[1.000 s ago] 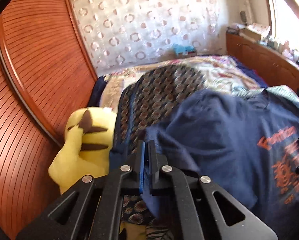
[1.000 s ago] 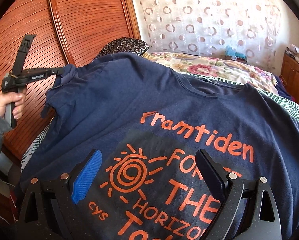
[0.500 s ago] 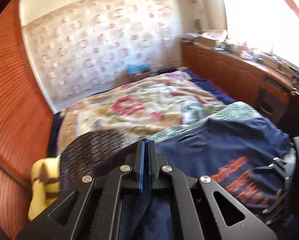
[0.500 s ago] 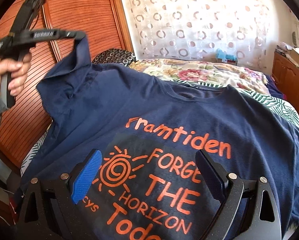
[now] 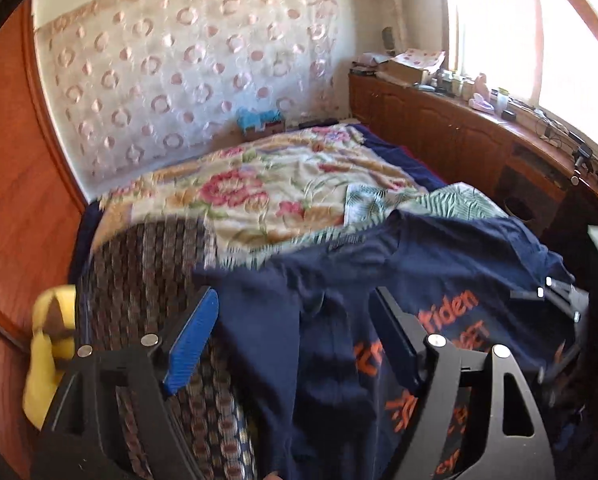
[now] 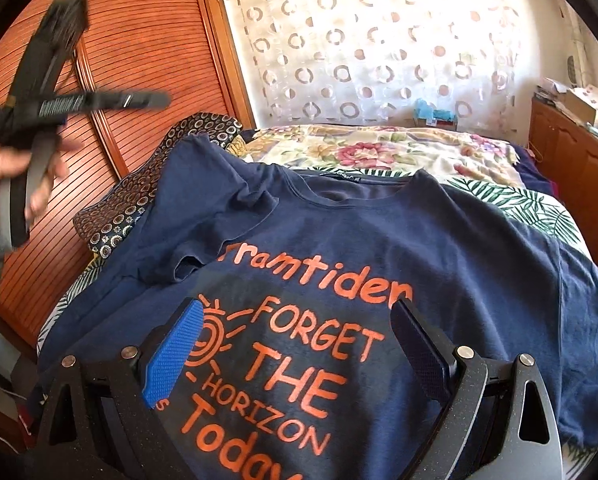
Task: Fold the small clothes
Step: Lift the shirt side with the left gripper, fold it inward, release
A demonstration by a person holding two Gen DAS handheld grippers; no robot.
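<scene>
A navy T-shirt (image 6: 439, 248) with orange print lies face up on the bed. Its left sleeve (image 6: 203, 232) is folded in over the chest beside the lettering. My left gripper (image 5: 295, 320) hovers above that shoulder; its jaws are opening and nothing is pinched between them. In the right wrist view the left gripper (image 6: 139, 100) is a blur in the air at upper left, held by a hand (image 6: 3, 184). My right gripper (image 6: 299, 332) hangs over the printed chest, wide apart and closing slightly, with only the flat shirt beneath it.
A dark patterned cushion (image 5: 139, 280) and a yellow plush toy (image 5: 47, 360) sit at the bed's left edge by the slatted wooden door (image 6: 139, 60). A floral bedspread (image 5: 279, 184) covers the far half. A cluttered wooden cabinet (image 5: 459, 128) runs along the right under the window.
The left gripper carried the sleeve up and in toward the shirt's middle, then opened and let it go; the sleeve now lies folded on the chest. The right gripper hardly moved.
</scene>
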